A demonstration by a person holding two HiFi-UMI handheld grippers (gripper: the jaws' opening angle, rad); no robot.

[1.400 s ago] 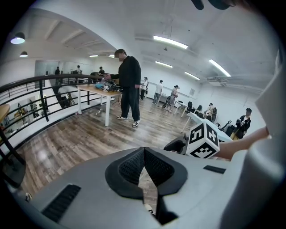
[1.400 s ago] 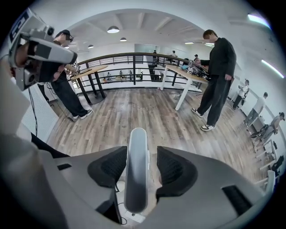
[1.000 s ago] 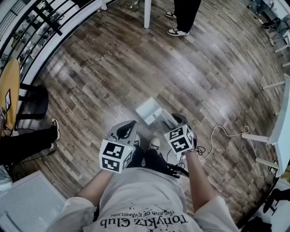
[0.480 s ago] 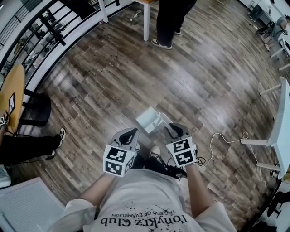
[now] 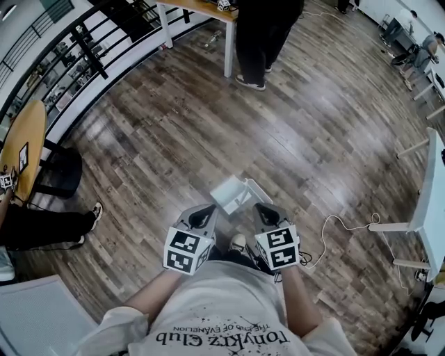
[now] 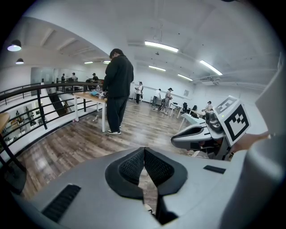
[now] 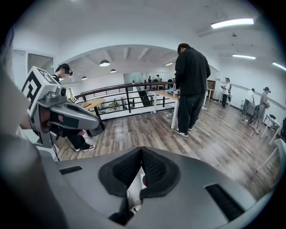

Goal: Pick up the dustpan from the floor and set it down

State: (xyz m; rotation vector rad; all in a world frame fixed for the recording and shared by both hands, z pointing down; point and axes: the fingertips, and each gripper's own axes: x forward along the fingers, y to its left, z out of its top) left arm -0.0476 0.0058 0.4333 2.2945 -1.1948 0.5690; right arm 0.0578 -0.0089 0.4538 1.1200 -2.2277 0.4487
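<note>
The white dustpan hangs tilted above the wood floor, in front of my feet. My right gripper is just right of it, and the pan's handle runs back into its jaws. Those jaws have just been closing. In the right gripper view the black pads meet at the tip, with the white handle caught in the gap behind them. My left gripper sits just left of the pan, apart from it. Its jaws are shut, with only floor seen between them.
A person in black stands by a wooden table ahead. A black railing runs along the left, with a round table and a black stool near it. A white cable lies on the floor to the right, beside a white table.
The right gripper's jaws have closed on the dustpan's handle, and the pan has lifted and tilted with it. Both grippers have moved forward. The person in black has stepped nearer.
</note>
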